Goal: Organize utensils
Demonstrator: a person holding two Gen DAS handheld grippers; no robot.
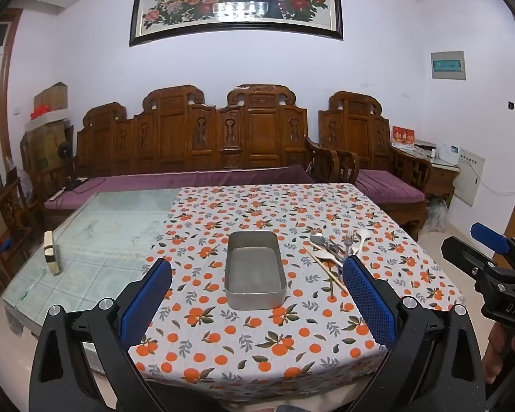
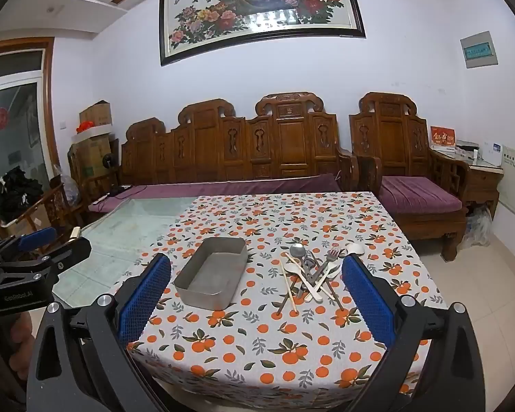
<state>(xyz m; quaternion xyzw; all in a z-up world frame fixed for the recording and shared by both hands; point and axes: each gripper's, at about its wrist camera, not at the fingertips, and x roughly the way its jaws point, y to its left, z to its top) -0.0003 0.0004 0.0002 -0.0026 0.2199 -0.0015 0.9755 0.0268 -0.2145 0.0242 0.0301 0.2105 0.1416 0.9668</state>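
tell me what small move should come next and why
Probably lower the right gripper toward the tangled pile of metal and white utensils and chopsticks. Both grippers are open and hold nothing, the grey rectangular metal tray is empty, and the pile lies just right of it on the orange-print tablecloth, nearer the right gripper than the left gripper.
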